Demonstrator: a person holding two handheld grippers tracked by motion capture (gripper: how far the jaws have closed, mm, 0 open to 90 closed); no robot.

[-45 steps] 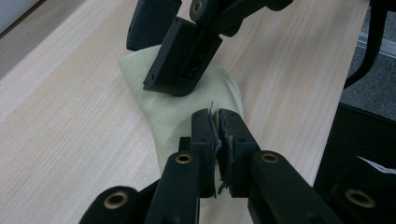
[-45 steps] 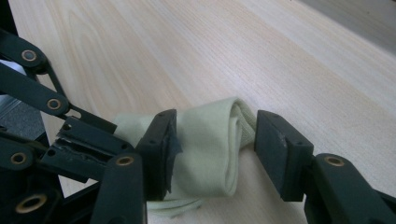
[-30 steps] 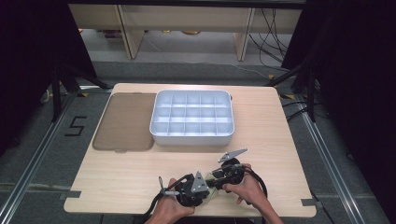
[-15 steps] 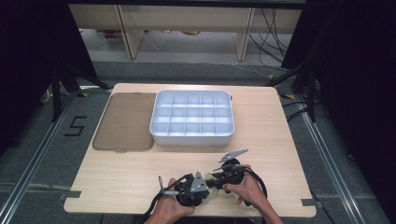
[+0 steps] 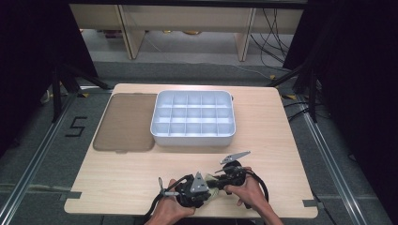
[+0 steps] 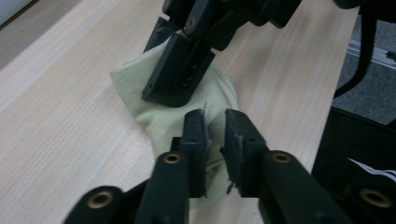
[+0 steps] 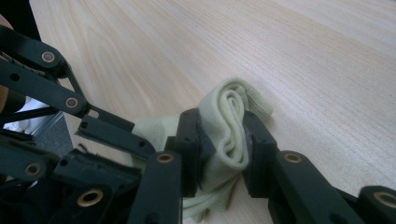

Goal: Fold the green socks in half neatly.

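A pale yellow-green folded cloth lies near the table's front edge between both hands. In the right gripper view, my right gripper has just been closing, and its pads now squeeze a folded bunch of the cloth. In the left gripper view, my left gripper has just been opening. Its jaws stand slightly apart above the cloth with nothing pressed between them. The right gripper's finger clamps the cloth just beyond them. From above, the left gripper and right gripper meet tip to tip.
A white tray with several empty compartments sits at the middle back of the wooden table. A flat brown lid lies to its left. Cables trail from both grippers at the front edge.
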